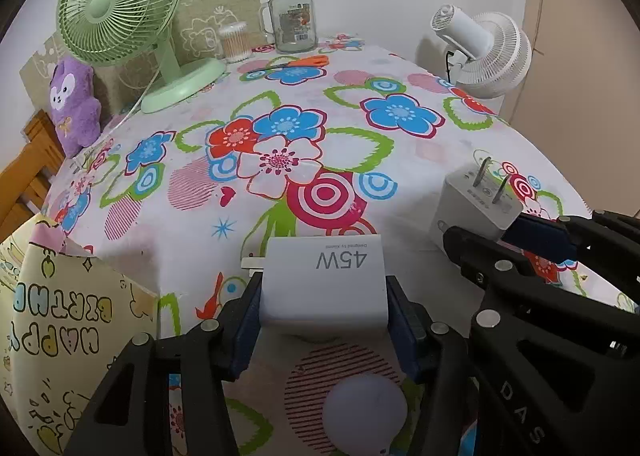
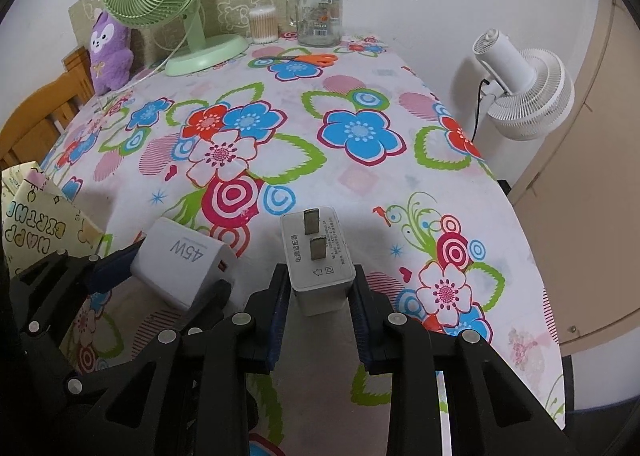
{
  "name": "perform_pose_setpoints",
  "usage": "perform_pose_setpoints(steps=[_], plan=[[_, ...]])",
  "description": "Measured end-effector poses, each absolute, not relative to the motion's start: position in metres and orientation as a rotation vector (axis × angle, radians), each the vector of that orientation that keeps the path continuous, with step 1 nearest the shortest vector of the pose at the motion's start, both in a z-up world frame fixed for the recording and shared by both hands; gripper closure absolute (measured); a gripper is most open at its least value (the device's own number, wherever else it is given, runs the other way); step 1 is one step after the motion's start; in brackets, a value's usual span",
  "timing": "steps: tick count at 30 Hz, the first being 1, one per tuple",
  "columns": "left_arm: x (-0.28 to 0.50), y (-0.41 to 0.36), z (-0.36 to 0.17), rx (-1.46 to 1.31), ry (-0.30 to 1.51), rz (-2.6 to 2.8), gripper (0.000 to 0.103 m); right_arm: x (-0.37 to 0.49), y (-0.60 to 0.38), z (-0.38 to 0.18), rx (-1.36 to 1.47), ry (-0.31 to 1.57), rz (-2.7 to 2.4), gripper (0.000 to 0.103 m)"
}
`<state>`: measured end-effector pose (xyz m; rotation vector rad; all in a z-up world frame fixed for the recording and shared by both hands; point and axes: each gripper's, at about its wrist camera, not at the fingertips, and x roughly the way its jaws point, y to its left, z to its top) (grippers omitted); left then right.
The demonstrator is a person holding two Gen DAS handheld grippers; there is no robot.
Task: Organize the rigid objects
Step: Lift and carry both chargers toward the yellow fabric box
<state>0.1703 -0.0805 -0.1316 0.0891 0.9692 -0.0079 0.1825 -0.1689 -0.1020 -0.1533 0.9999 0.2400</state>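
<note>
Left gripper [image 1: 324, 296]: clamped on the 45W charger [image 1: 326, 284], a blue pad pressed flat against each side wall; the block sits square between the fingers, label up.
Right gripper [image 2: 320, 298]: clamped on the small adapter [image 2: 318, 264], pads on its two long sides, prongs facing up and away from the camera.
Where they are: both chargers are held at the near end of the table [image 1: 420, 159], low over the flowered cloth; whether either base rests on the cloth I cannot tell. The two sit just beside each other, not touching.
Charger, handling: a hard plastic block, probably dense for its bulk, with smooth glossy walls that could slide if the squeeze slackens. The flat parallel sides are the right hold; the port face and folded plug are best left free.
Adapter, handling: lighter, stiff, matte shell. Grip low on the body, clear of the metal prongs, which could bend or scrape.
Nearby: a white ball [image 1: 366, 404] lies close under the left gripper; a birthday bag [image 1: 60, 320] stands at the left table edge.
Far end: green fan [image 1: 120, 7], jar [image 1: 294, 21] and scissors [image 1: 296, 61], well apart from the work.
Risk: the two grippers are crowded, so a swing of either could knock the other's load.
</note>
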Motion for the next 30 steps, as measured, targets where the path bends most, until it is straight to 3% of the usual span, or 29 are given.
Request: perform_pose_setpoints(steps=[30], plan=[[0.113,-0.081,-0.093,0.090,0.930,-0.064,0.045,0.131,-0.167,-0.066,-0.155,0.948,0.217,0.071]])
